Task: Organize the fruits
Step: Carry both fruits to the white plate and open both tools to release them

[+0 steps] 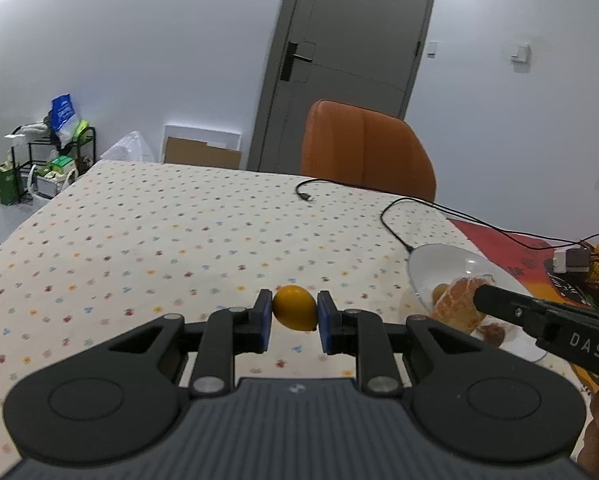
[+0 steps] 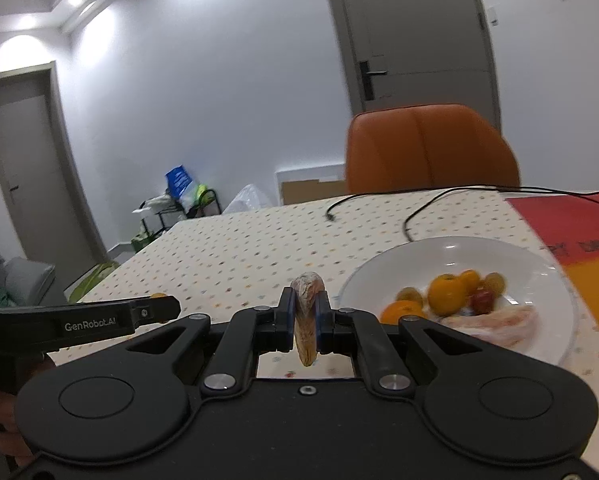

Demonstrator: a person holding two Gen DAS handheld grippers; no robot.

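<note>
My left gripper [image 1: 294,316] is shut on a small yellow-orange fruit [image 1: 294,307], held above the dotted tablecloth [image 1: 159,232]. My right gripper [image 2: 306,316] is shut on a pale, pinkish citrus wedge [image 2: 307,308], which stands on edge between the blue pads just left of the white plate [image 2: 539,264]. On that plate lie several small orange and yellow fruits [image 2: 445,294], a small red one [image 2: 482,300] and another pale wedge [image 2: 499,324]. In the left wrist view the right gripper [image 1: 479,300] comes in from the right, holding the wedge [image 1: 457,300] over the plate [image 1: 439,260].
An orange chair [image 1: 363,148] stands at the table's far side. Black cables [image 1: 395,220] loop across the cloth near the plate. A red and orange mat [image 2: 571,224] lies to the right. A rack with bags [image 1: 55,148] stands on the floor at the left.
</note>
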